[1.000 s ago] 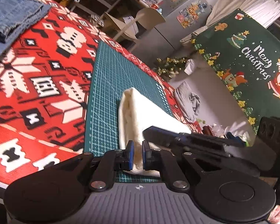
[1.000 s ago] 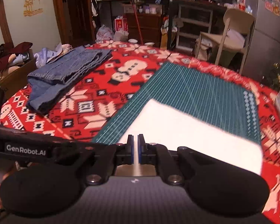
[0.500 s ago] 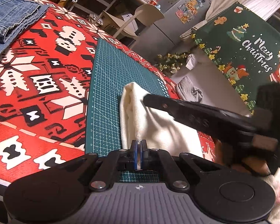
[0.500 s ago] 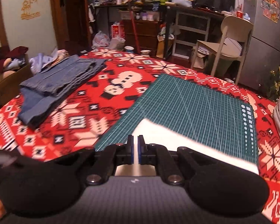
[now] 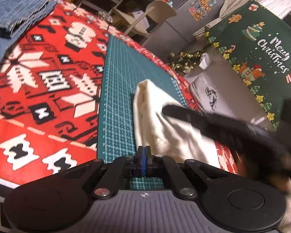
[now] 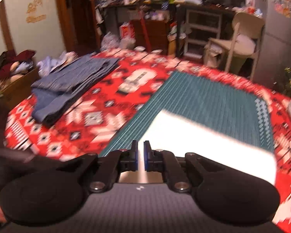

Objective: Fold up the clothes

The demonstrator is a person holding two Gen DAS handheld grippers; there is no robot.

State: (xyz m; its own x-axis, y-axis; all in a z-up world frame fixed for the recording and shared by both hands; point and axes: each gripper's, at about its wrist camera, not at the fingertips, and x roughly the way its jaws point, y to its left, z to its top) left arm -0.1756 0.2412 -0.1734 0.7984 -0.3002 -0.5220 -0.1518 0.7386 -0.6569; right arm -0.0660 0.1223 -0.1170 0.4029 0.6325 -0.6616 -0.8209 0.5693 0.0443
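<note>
Cream-white cloth [image 5: 164, 128], a folded garment, lies on the green cutting mat [image 5: 118, 97] at the near right part of the table, which is covered in a red patterned tablecloth [image 5: 48, 81]. The left gripper [image 5: 144, 159] is pinched fully closed at the mat's near edge, its blue pads together just beside the garment's near left corner; whether any fabric sits between them cannot be told. The right gripper [image 6: 140, 158] shows a narrow slit between its pads with white fabric [image 6: 203, 139] in that slit, so it is clamped on the garment's near edge. Folded blue jeans [image 6: 71, 89] rest on the far left side of the tablecloth, well apart from both.
</note>
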